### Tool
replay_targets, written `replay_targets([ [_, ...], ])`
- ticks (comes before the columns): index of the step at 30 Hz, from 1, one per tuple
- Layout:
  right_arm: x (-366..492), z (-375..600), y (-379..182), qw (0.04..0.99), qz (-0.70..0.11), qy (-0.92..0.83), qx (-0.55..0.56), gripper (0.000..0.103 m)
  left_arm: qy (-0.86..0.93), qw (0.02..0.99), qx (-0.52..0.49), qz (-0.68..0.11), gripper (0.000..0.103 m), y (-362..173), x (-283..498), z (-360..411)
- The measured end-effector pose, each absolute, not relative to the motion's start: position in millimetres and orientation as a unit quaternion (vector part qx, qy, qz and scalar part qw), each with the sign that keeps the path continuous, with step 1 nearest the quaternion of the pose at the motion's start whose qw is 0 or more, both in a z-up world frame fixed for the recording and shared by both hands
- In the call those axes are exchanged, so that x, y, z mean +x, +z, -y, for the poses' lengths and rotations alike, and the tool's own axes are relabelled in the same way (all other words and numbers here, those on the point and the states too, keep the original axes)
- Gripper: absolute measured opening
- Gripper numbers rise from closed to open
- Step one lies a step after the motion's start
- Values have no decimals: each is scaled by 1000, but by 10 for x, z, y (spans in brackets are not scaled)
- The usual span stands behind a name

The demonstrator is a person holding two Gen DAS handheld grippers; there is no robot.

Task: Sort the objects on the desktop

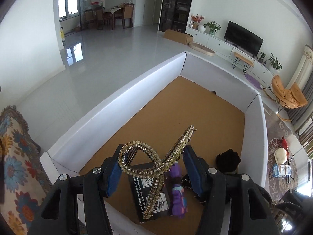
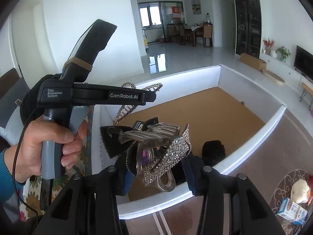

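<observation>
The gold hair clip (image 1: 156, 168) covers part of the black card (image 1: 150, 195) in the box, so its white print reads only in pieces. The left gripper's arm hides the dark clump (image 1: 228, 160) below. In the right wrist view, the silver hair clip (image 2: 156, 148) hides the right gripper's (image 2: 156, 178) pads, and the person's hand (image 2: 49, 148) is cut off at the sleeve.

a home, the open living and dining area. a flat television (image 1: 243, 38) stands on a long white cabinet (image 1: 221, 43) with potted plants (image 1: 213, 27), a tan butterfly chair (image 1: 287, 95) sits on a patterned rug (image 1: 281, 168), and a wooden dining table (image 2: 192, 32) with chairs stands near the far windows (image 2: 149, 16).
</observation>
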State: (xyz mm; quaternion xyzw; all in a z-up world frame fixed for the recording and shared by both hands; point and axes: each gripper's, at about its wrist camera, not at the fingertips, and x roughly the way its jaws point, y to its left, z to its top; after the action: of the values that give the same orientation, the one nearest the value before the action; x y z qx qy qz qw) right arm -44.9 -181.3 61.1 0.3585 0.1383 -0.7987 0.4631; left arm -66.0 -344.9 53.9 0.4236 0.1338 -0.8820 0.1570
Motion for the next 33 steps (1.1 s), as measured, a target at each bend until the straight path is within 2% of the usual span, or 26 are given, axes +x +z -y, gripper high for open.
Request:
replay_targets([
  [3,-438,2055,350,466,-175,-778,383,47,-863,172,452,-147,59,308,-684,3565],
  [5,-433,2127,221,464,-197,-770,390,61,-851,180,464,-166,60,200,-652,3623],
  [6,-414,2116,200,461,-203,-773,384,76,-852,195,461,-156,62,201,-630,3610],
  [7,-389,2081,208,461,-203,-778,375,85,-854,201,457,-148,69,205,-602,3587],
  [8,-383,1982,232,464,-196,-783,366,86,-857,199,452,-147,76,219,-573,3563],
  [10,-402,1814,297,461,-179,-794,354,90,-865,197,437,-151,77,276,-505,3501],
  [14,-355,1333,534,442,-135,-833,304,90,-888,177,399,-143,77,520,-386,3152],
  [16,-312,1033,583,415,-124,-859,273,102,-902,152,382,-132,77,656,-333,2849],
  [18,-263,720,579,382,-120,-880,255,103,-914,116,370,-117,80,774,-311,2463],
  [20,-229,400,494,343,-123,-894,259,103,-924,79,361,-95,96,848,-325,2042],
  [22,-214,29,351,304,-127,-904,271,103,-932,42,354,-67,101,860,-295,1596],
  [27,-226,-831,-67,175,-156,-916,327,103,-922,-20,387,-11,101,534,-380,622],
  [33,-213,-1755,-306,64,-103,-912,392,103,-888,-65,454,4,101,-127,-529,-41],
])
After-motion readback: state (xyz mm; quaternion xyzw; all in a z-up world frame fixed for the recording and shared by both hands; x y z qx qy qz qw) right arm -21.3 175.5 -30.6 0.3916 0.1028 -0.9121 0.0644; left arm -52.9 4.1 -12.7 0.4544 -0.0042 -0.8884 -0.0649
